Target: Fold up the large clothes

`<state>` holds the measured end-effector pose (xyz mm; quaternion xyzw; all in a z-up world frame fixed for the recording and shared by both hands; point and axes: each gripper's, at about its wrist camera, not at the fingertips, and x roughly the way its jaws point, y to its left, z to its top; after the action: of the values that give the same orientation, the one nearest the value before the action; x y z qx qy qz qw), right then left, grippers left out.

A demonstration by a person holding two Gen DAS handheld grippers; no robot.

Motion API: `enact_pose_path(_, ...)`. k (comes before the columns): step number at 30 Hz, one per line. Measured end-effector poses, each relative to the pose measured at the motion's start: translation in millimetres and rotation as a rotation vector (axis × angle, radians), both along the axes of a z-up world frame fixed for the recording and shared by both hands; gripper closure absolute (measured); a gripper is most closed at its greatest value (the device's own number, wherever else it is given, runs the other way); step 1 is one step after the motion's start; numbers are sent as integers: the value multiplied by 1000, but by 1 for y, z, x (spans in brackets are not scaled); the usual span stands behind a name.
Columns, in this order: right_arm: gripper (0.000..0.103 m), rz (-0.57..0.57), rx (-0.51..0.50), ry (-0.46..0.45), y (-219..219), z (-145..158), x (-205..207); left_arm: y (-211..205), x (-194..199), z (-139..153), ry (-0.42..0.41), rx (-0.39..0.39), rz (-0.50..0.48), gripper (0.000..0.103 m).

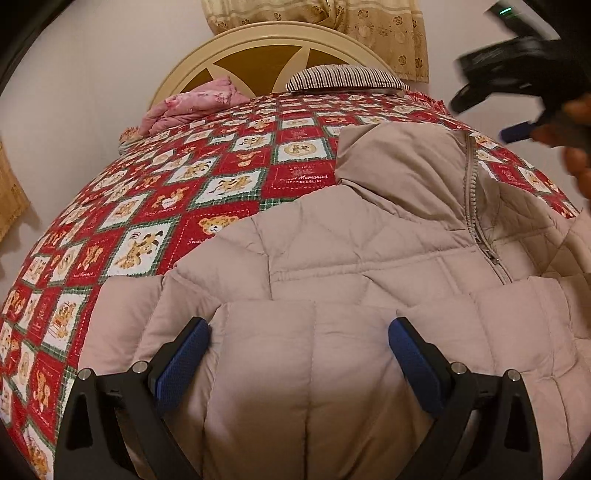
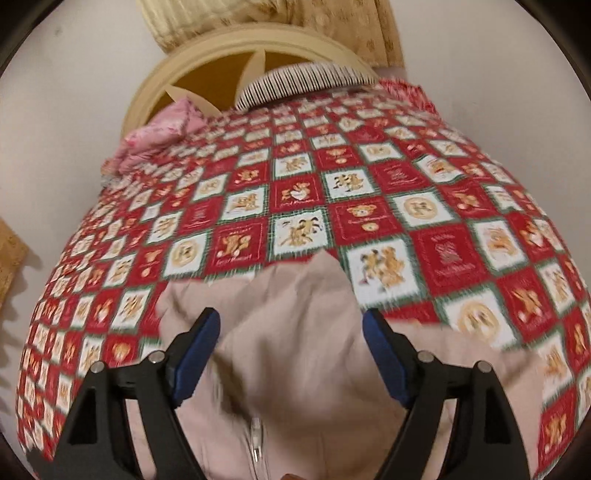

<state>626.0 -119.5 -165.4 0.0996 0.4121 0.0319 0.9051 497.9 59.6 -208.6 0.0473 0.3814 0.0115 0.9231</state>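
Observation:
A beige quilted jacket (image 1: 369,251) lies spread on the bed, collar (image 1: 399,147) toward the headboard, zipper (image 1: 476,206) running down its right side. My left gripper (image 1: 299,332) is open just above a folded sleeve panel, one blue pad on each side of it. In the right wrist view, which is blurred, my right gripper (image 2: 291,328) is open above the jacket's collar end (image 2: 295,369), with the zipper pull (image 2: 255,439) below it and nothing gripped. The left wrist view shows a person's hand (image 1: 578,162) at the upper right holding that gripper off the jacket.
A red patchwork quilt (image 1: 221,177) with bear prints covers the bed. At its far end are a pink bundle (image 1: 195,103), a striped pillow (image 1: 347,77) and a cream round headboard (image 1: 258,44). A patterned curtain (image 1: 388,26) hangs behind.

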Motion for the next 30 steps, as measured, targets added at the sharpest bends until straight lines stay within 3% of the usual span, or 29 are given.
enact_pose_path(2, 25, 1, -21, 86, 4, -16, 22, 1, 0, 0, 0, -5, -1, 5)
enact_pose_path(5, 45, -4, -56, 155, 1, -35, 34, 1, 1, -1, 1, -9, -1, 4)
enact_pose_path(6, 67, -3, -61, 152, -1, -36, 32, 1, 1, 0, 0, -10, -1, 4)
enact_pose_path(8, 94, 8, -86, 135, -7, -34, 22, 1, 1, -1, 0, -8, 0, 4)
enact_pose_path(13, 98, 23, -98, 105, -41, -34, -10, 1, 1, 0, -1, -6, 0, 4)
enact_pose_path(19, 99, 24, -61, 130, -74, -57, -38, 5, -7, 9, -26, -29, 10, 4)
enact_pose_path(21, 99, 32, -60, 132, -78, -62, -43, 10, -12, 21, -31, -68, 4, 4)
enact_pose_path(25, 99, 52, -61, 122, -83, -64, -49, 14, -19, 76, -182, -59, -4, 4)
enact_pose_path(27, 99, 68, -87, 120, -82, -66, -52, 12, -2, 108, -258, -41, -13, 4)
enact_pose_path(30, 99, 86, -134, 120, -78, -68, -51, 14, 40, 123, -279, -33, 14, 4)
